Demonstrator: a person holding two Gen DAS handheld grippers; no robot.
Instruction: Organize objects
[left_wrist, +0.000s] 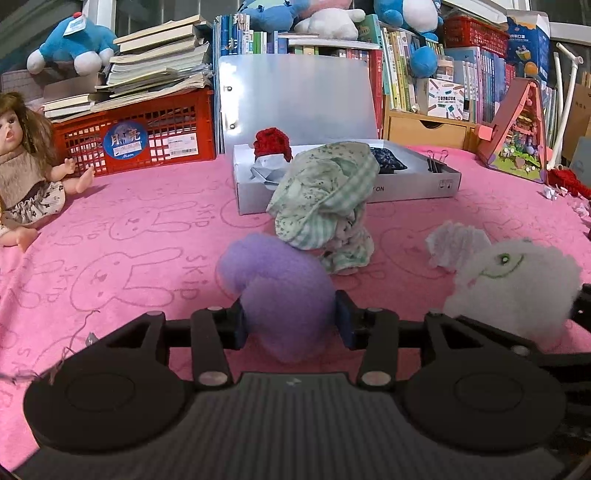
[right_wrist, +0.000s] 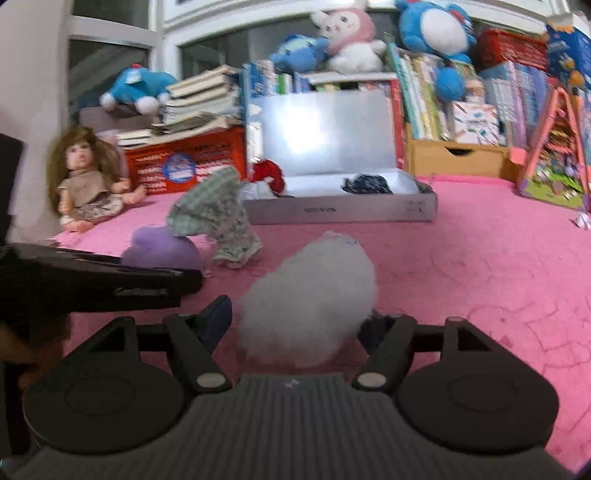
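The left gripper (left_wrist: 290, 325) pinches a purple plush toy (left_wrist: 280, 291) on the pink blanket (left_wrist: 147, 240), while the right gripper (right_wrist: 295, 325) stands wide around a white fluffy toy (right_wrist: 306, 299), its pads seemingly not pressing. Both look light and squashy, best squeezed mid-body. The open grey box (left_wrist: 406, 188) behind holds a red knitted piece (left_wrist: 271, 144), a dark cloth (left_wrist: 388, 158) and binder clips (left_wrist: 436, 162)

A purple plush (left_wrist: 280, 295) and a white plush (left_wrist: 513, 291) with green stitching lie on a pink bunny-print cloth (left_wrist: 129, 236), near a green-checked floral hat (left_wrist: 325, 192) and grey box (left_wrist: 406, 184).
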